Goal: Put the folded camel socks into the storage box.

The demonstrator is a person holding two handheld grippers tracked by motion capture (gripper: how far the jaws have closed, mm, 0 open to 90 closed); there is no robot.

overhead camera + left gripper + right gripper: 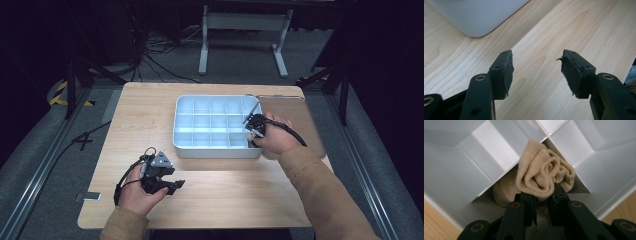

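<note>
The right gripper point(543, 206) pinches a rolled-up tan sock point(541, 176) tight between its two black jaws. The sock sits in a corner box of the white tray point(186, 145), at the near right end, close to the person's right hand point(272, 142). The left gripper point(536, 68) has its jaws spread wide with nothing between them. It hangs over the bare wooden table point(225, 200), near the tray's front left corner.
</note>
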